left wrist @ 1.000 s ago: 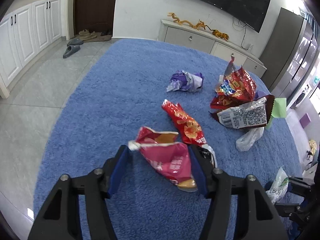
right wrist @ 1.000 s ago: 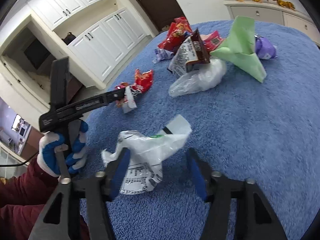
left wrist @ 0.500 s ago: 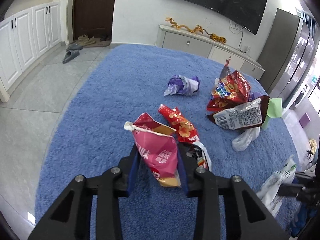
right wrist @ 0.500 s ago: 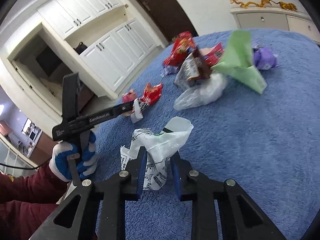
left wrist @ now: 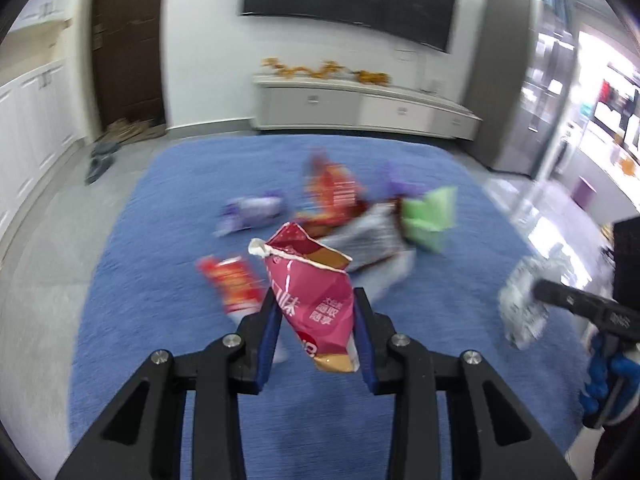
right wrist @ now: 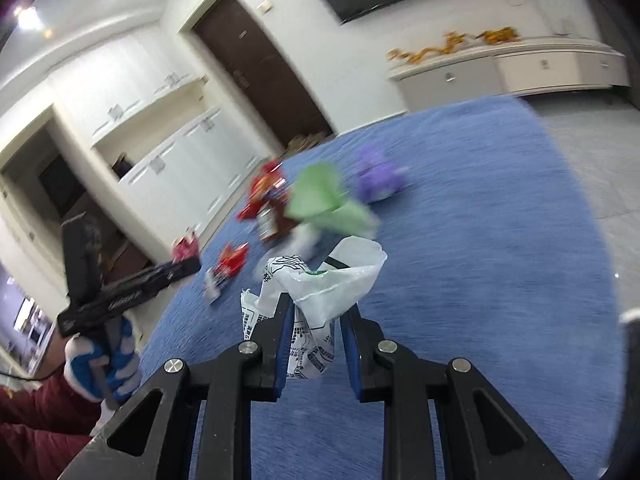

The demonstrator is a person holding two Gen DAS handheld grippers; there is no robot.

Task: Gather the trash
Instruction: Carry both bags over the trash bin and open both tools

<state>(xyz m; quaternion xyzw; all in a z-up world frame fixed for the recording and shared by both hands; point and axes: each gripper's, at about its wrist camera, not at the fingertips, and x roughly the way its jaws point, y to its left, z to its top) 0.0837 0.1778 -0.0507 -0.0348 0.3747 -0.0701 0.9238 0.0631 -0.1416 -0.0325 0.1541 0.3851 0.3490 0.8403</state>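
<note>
Left gripper (left wrist: 316, 316) clamped on torn pink foil snack bag (left wrist: 310, 288), blue pads pressing both flat faces about mid-body. Bag clear of the blue shaggy rug (left wrist: 160, 280), apparently lifted. Side-on pinch likely chosen because thin foil collapses flat and gives the pads broad faces to bite. Long axis near upright, slightly tilted: ragged open mouth up and away from camera, sealed gold-edged bottom hanging down toward the gripper body.

Right gripper (right wrist: 316, 324) closed on crumpled white printed plastic bag (right wrist: 316, 300), pads squeezing the bunched middle. Loose translucent top flaring above the jaws, printed end drooping below; long axis roughly vertical. Also off the rug. Bunching probably keeps slack film from slipping out.

One item per hand: likely both meant for a single trip to a bin, none in view.

Remaining litter on the rug, blurred: red snack wrapper (left wrist: 232, 284) just beside the pink bag's spot, purple crumpled wrapper (left wrist: 252, 210), green folded paper (left wrist: 428, 216), red-orange chip bag (left wrist: 334, 192).
</note>
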